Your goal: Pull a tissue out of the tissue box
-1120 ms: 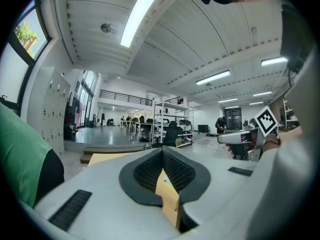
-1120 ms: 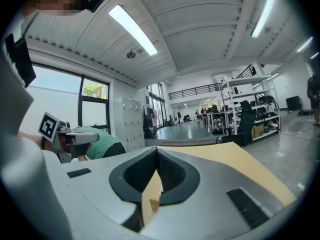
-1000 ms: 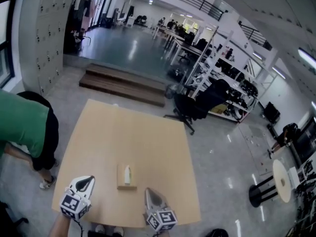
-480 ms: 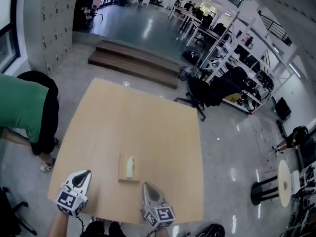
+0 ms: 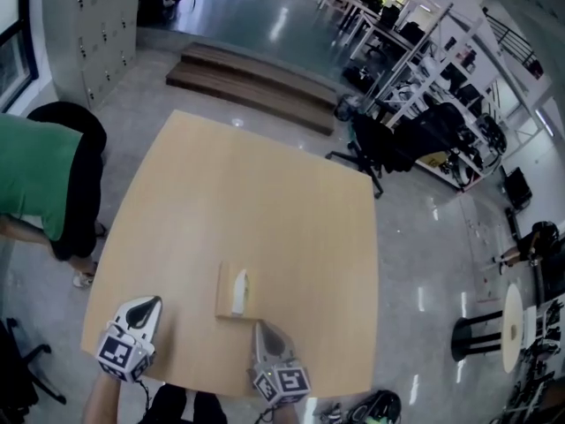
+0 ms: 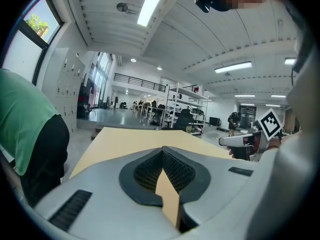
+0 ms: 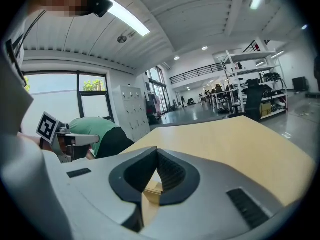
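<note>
A tan tissue box [image 5: 228, 294] lies near the front of the wooden table [image 5: 256, 201], with a white tissue [image 5: 240, 285] sticking up from its slot. My left gripper [image 5: 150, 305] hovers at the front left edge, well left of the box, jaws shut and empty. My right gripper [image 5: 263, 328] sits just behind the box's near right corner, shut on nothing. In the right gripper view, a sliver of the box [image 7: 152, 189] shows below the closed tips of the right gripper [image 7: 156, 151]. In the left gripper view, only bare tabletop lies past the left gripper [image 6: 163, 151].
A person in a green shirt [image 5: 35, 184] bends over beside the table's left side. Dark wooden steps [image 5: 256, 82] lie beyond the far edge, and a black office chair [image 5: 388, 144] stands off the far right corner. A round stool [image 5: 494, 325] is on the floor at right.
Both grippers have sunk toward the table's front edge, still shut. The view has tipped further down, so the box sits higher in frame. The box itself has not moved.
</note>
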